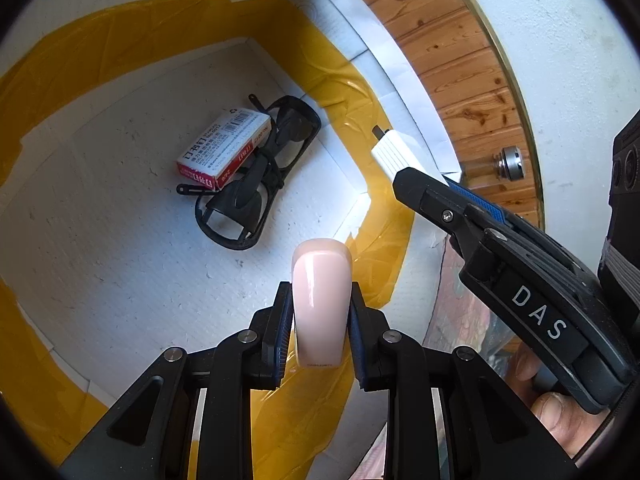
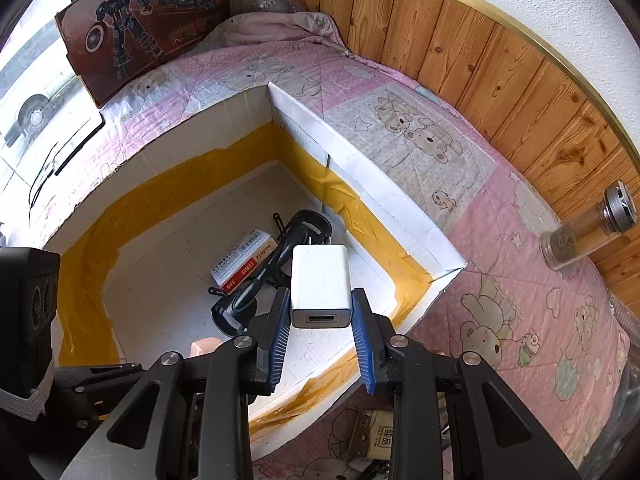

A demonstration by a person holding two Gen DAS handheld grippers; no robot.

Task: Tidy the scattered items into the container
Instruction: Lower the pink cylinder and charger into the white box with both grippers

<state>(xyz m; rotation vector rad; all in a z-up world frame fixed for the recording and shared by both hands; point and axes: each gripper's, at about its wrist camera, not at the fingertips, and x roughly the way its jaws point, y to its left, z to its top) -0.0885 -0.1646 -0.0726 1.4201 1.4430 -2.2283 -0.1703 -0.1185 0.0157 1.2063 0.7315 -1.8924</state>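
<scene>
Left view: pink case (image 1: 320, 300) clamped between the left gripper (image 1: 318, 308) pads, hanging over the box (image 1: 120, 184). Glasses (image 1: 260, 176) and staple carton (image 1: 224, 142) already lying inside.

Right view: white charger (image 2: 320, 280) pinched in the right gripper (image 2: 322, 312), above the box interior. Both still to drop; padlock (image 2: 376, 436) left outside on the quilt (image 2: 500, 240).

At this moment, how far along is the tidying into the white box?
Done: the black glasses and the red-and-white staples box lie inside the white box. In hand: the left gripper holds a pale pink object and the right gripper holds a white USB charger, both above the box, unreleased. Left: a small padlock-like item remains on the blanket.
</scene>
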